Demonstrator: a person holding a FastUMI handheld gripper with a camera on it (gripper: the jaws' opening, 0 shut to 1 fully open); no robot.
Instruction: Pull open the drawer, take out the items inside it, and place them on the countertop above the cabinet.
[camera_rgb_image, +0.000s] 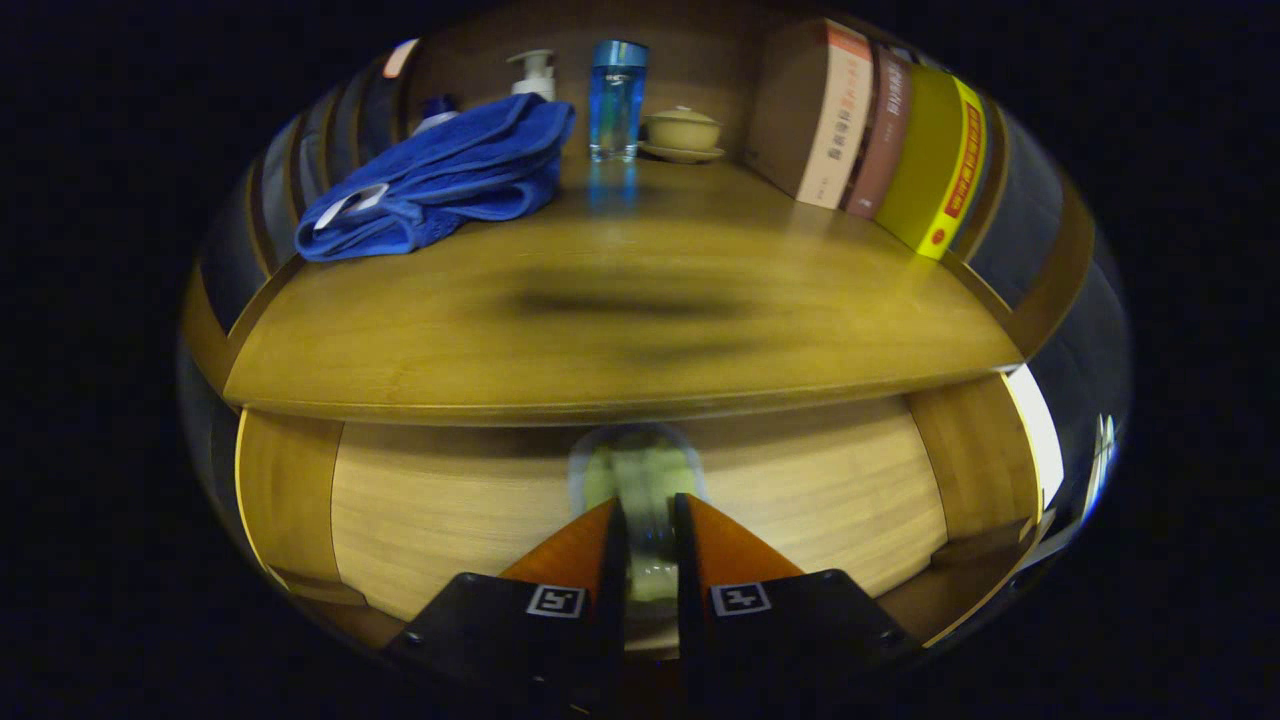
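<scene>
My gripper (646, 512) is low in front of the cabinet, its fingers drawn close together on a small pale green item (640, 468). The item is blurred, rounded at the top, and sticks up just beyond the fingertips. Behind it lies the light wood drawer (440, 510), directly under the countertop's front edge. The wooden countertop (620, 340) spreads above and beyond the fingers, with a dark shadow across its middle.
A folded blue towel (440, 180) lies on the countertop's back left. Behind it stand a white pump bottle (533, 72), a blue bottle (616, 100) and a lidded bowl on a saucer (682, 132). Several upright books (885, 130) line the right side.
</scene>
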